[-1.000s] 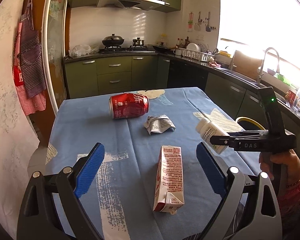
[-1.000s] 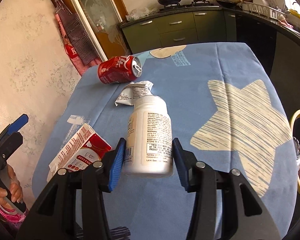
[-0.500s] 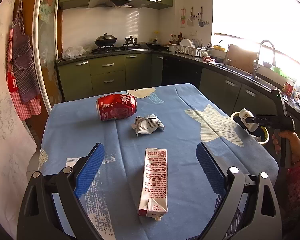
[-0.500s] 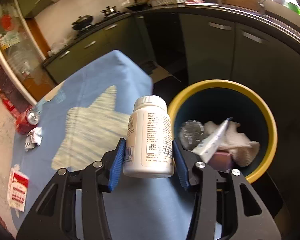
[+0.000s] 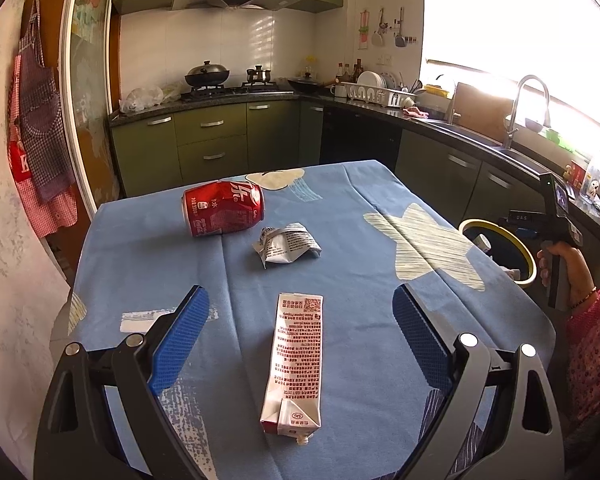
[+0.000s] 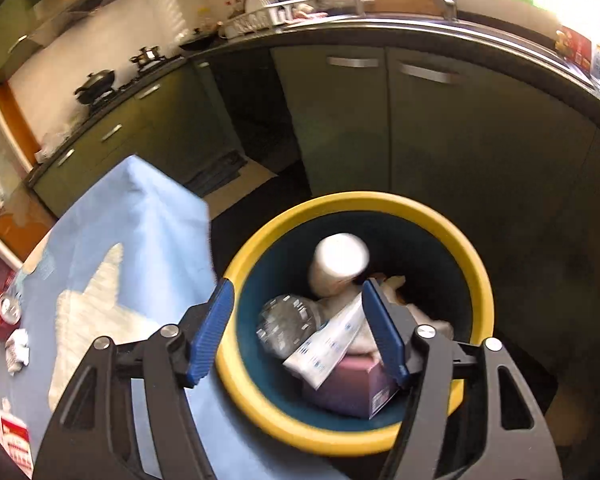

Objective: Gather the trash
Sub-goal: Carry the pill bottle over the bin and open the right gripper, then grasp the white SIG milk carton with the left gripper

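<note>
Three pieces of trash are left on my blue star-patterned tabletop [image 5: 360,280]: the dented red soda can [image 5: 223,214] lying on its side upper centre of the left wrist view, the crumpled grey-and-white printed wrapper [image 5: 287,245] just below and right of it, and the flattened red-and-white drink carton [image 5: 296,364] lying low in the middle. My left tongs [image 5: 300,344] stand wide apart and grip nothing, the carton lying between them on the cloth, untouched by either pad.

My right tongs [image 6: 298,328] have just been opening and now hold nothing; the white plastic pill bottle [image 6: 338,266] sits clear of them, inside the yellow-rimmed dark blue round bin [image 6: 476,276], centre of the right wrist view, among a clear crushed bottle [image 6: 288,324], a white packet and a purple box. I judge the bottle step done, with three items to go, the carton nearest.
</note>
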Tool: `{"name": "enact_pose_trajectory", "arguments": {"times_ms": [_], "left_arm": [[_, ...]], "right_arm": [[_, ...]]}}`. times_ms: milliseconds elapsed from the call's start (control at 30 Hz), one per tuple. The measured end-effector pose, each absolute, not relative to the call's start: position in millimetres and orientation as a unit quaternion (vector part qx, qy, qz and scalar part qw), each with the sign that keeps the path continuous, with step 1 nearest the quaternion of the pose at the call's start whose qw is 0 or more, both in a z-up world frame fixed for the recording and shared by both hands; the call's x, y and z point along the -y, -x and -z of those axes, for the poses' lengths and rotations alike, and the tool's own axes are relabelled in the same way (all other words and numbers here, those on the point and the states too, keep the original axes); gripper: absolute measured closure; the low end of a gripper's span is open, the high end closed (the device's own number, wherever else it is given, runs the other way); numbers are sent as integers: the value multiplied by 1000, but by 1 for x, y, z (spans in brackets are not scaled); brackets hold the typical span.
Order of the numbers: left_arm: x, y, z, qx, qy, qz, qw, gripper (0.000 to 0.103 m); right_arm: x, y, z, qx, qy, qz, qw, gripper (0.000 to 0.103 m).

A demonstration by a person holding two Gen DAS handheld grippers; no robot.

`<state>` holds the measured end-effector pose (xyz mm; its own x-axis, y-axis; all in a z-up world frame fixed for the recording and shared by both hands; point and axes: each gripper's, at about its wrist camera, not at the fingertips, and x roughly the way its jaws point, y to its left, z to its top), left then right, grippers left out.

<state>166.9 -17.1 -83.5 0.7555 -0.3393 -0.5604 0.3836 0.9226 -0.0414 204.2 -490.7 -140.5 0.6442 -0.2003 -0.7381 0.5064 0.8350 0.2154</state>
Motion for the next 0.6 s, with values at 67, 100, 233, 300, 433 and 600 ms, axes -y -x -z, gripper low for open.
{"name": "enact_pose_trajectory", "arguments": {"times_ms": [67,100,233,300,433,600], "left_arm": [[17,-169,86,-295,-35,196,934,11],[18,-170,88,-297,-35,197,934,11],[16,-172,98,-309,-34,196,930,11],[16,-176,106,-318,-33,192,928,11],[14,-187,127,-342,-28,181,922,11],[11,-202,155,-374,-12,178,910,11]], "right_arm": [[475,-195,136,-367,-202,180,890,37],[467,-190,134,-364,-200,167,894,37],[439,-174,127,-359,-202,112,904,36],[423,-170,124,-363,-200,87,906,36],[390,-166,117,-376,-172,48,909,36],[369,-165,118,-378,-168,23,910,34]]}}
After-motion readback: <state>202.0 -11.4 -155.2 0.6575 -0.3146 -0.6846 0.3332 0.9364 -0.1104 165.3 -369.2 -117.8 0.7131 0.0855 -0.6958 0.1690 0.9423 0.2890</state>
